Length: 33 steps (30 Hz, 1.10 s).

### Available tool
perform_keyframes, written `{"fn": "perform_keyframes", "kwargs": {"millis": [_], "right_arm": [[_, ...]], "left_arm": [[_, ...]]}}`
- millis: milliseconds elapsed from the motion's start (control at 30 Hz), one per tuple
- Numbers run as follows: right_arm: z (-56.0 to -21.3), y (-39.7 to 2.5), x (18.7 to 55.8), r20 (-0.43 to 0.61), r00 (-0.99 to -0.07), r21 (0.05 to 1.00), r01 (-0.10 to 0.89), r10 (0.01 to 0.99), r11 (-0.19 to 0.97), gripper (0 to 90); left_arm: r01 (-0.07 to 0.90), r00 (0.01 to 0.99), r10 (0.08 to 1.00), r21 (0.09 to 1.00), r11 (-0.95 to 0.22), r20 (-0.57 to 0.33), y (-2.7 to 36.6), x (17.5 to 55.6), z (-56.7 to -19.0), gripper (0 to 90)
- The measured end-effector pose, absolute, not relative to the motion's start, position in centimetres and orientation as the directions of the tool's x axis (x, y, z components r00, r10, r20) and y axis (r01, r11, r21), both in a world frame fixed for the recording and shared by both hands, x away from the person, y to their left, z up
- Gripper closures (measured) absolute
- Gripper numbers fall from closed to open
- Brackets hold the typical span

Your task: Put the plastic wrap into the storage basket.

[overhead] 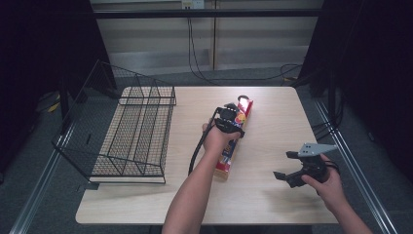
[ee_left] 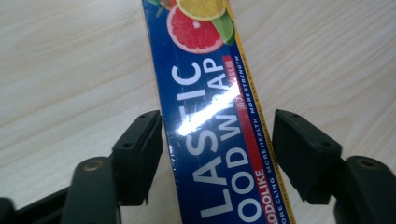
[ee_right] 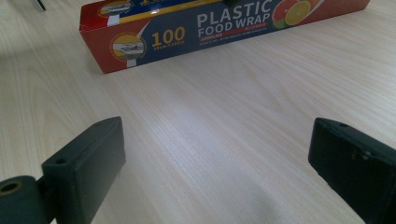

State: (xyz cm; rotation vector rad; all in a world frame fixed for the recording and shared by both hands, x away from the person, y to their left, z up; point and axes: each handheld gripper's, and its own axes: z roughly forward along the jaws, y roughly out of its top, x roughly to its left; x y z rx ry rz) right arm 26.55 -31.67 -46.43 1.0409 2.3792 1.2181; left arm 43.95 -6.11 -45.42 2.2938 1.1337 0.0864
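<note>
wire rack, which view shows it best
The high view: the wire rack sits whole at the table's left edge. The two gripper views face the food wrap box and bare tabletop instead.

In the high view, the person's left hand [overhead: 217, 139] and the left gripper [overhead: 229, 120] are covering the middle of the food wrap box [overhead: 233, 141], so the jaws are not showing there. A bright glare is washing out the box's end nearest the far edge of the surface [overhead: 272, 195]. In the left gripper view, both ends of the box [ee_left: 219, 116] are running off the picture, and a glare streak is crossing its lettering. In the right gripper view, the box's [ee_right: 224, 28] top is being cut off.
</note>
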Motion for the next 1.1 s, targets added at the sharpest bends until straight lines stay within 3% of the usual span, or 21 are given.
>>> {"fn": "perform_keyframes", "kwargs": {"millis": [467, 667, 1100], "right_arm": [[-46.4, -31.7, 26.5, 0.077, -0.706, 0.791, 0.474, 0.704, 0.388, 4.0], [-46.3, -31.7, 26.5, 0.074, -0.707, 0.795, 0.468, 0.703, 0.387, 4.0], [-46.3, -31.7, 26.6, 0.077, -0.711, 0.797, 0.464, 0.699, 0.385, 4.0]], "left_arm": [[0.768, 0.579, 0.792, 0.458, -0.448, -0.194, -7.0, 44.4, -45.6, 39.5], [0.796, 0.558, 0.815, 0.376, -0.474, -0.155, -7.1, 44.5, -44.8, 45.1], [0.834, 0.536, 0.821, 0.276, -0.478, -0.198, -4.4, 44.4, -42.8, 46.8]]}}
